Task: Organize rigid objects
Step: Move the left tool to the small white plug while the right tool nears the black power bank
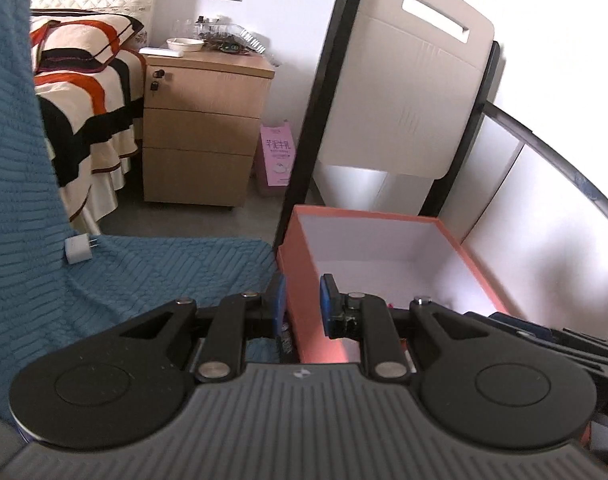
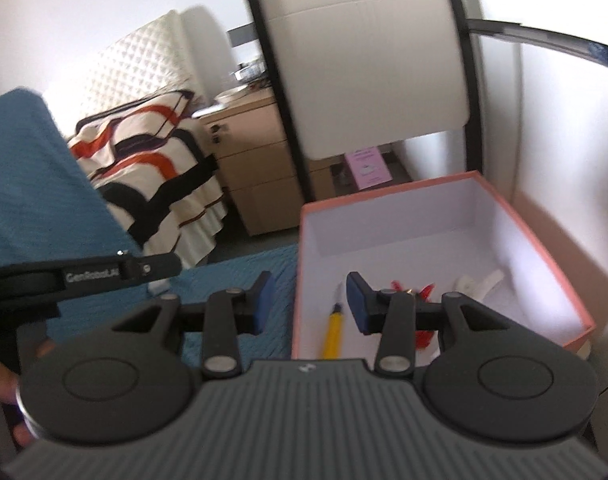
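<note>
An open salmon-pink box [image 1: 294, 276] with a white inside stands on the blue-covered surface; it also shows in the right wrist view [image 2: 539, 236]. Inside it lie a yellow-handled tool [image 2: 332, 332], red pieces [image 2: 425, 292] and a white piece [image 2: 477, 282]. A white plug adapter [image 1: 79, 250] lies on the blue cover [image 1: 164, 272] to the left. My left gripper [image 1: 302, 306] is open and empty, its fingers straddling the box's left wall. My right gripper [image 2: 308, 304] is open and empty, also straddling the box's left wall above the tool. The left gripper also shows in the right wrist view [image 2: 84, 274].
A white chair with black frame [image 1: 399, 92] stands just behind the box. A wooden drawer cabinet [image 1: 202, 128] with clutter on top, a striped bed [image 1: 84, 92] and a pink bag [image 1: 276, 156] are farther back. A white wall panel [image 1: 543, 208] is on the right.
</note>
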Motion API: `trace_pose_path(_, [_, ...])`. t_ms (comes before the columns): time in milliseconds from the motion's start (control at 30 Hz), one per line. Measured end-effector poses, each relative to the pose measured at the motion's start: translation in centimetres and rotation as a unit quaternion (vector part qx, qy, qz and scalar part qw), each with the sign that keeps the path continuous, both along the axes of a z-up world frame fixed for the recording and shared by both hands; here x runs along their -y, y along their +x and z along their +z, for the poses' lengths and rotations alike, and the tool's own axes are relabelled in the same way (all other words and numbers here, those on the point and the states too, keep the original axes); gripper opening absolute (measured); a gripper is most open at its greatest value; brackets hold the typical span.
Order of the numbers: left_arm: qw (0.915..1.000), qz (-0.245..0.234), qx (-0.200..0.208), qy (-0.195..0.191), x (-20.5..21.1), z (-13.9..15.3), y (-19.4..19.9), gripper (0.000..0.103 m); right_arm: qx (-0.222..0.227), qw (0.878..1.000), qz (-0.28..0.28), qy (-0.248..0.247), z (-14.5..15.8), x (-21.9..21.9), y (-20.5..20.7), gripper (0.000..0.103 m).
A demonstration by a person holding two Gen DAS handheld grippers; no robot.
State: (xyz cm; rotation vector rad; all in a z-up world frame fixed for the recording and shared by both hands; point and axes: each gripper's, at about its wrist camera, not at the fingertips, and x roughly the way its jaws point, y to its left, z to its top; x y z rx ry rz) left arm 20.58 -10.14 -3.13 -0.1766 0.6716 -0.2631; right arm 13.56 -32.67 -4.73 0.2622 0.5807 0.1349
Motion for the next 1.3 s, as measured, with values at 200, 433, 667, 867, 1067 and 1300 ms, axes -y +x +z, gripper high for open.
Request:
trace_pose_path(200, [0.9999, 0.008, -0.012, 0.001, -2.6, -1.6, -2.6, 0.022, -0.020, 1.000, 0.014, 0.008, -1.2, -2.7, -1.2, 0.044])
trace_pose_path(433, [0.9994, 0.021, -0.029, 0.003, -5.4, -3.8, -4.4, 0.022, -0.041, 0.999, 0.015, -0.004, -3.1, -5.4, -2.4, 0.044])
trace_pose_path(667, [0.9983, 0.034, -0.047, 0.003, -7.4, -5.8, -5.0, 0.022, -0.060, 0.998, 0.024, -0.009, -4.6, -7.0, -3.1, 0.044])
trace_pose_path(867, [0.9970, 0.056, -0.053, 0.001, -8.5, -7.1, -3.9, 0.035, -0.065, 0.997, 0.035, -0.020, -5.2, -7.2, -2.5, 0.044])
trace_pose_path(1067, [0.9968, 0.071, -0.034, 0.013, -9.8, -9.4, -1.1, 0.062, -0.076, 0.990, 0.098, -0.061, -6.5, -7.8, -0.6, 0.044])
trace_pose_path(1300, [0.9932, 0.098, -0.051, 0.038, -12.5, -14.9, 4.1, 0.068, -0.055, 0.966, 0.197, -0.157, -6.8, -8.9, 2.4, 0.045])
